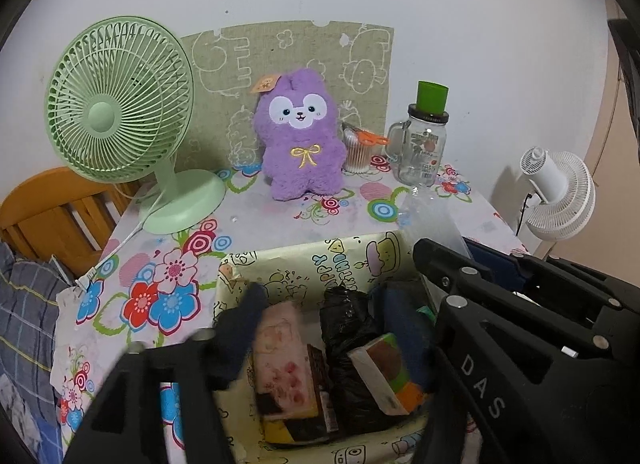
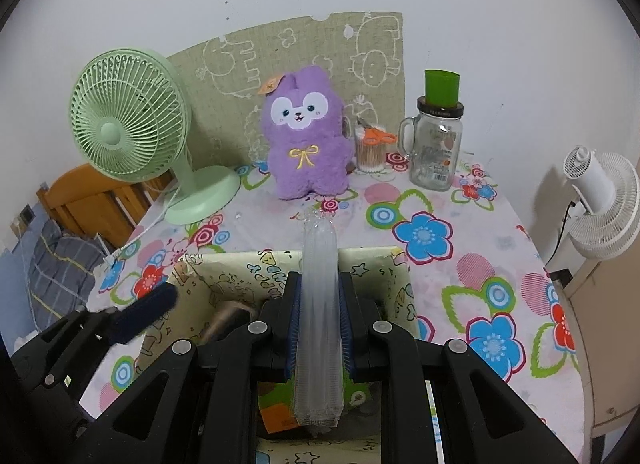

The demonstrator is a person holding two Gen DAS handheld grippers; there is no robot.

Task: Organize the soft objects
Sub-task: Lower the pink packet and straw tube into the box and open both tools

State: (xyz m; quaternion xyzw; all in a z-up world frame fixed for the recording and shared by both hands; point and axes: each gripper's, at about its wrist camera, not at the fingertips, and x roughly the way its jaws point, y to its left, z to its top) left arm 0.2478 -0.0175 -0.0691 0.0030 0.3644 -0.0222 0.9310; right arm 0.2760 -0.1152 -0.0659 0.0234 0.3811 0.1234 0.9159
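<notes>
Right tongs [image 2: 318,324] clenched on clear plastic-wrapped sleeve of stacked cups [image 2: 319,304], held above cream cartoon-print box [image 2: 372,260]. Left tongs [image 1: 320,328] released, nothing gripped, over pink packet [image 1: 284,348] inside box. Risks: slick sleeve slipped from pads; sleeve too long, snagged on box rim; tongs collision over box.

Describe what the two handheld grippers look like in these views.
Both are matte black plastic frames with angular triangular cut-outs and round silver bolt heads at the joints. The right gripper has ribbed blue pads lining its fingers. The left gripper has dark blue pads too; white letters "DAS" mark one arm. No cables or sleeves show.
</notes>
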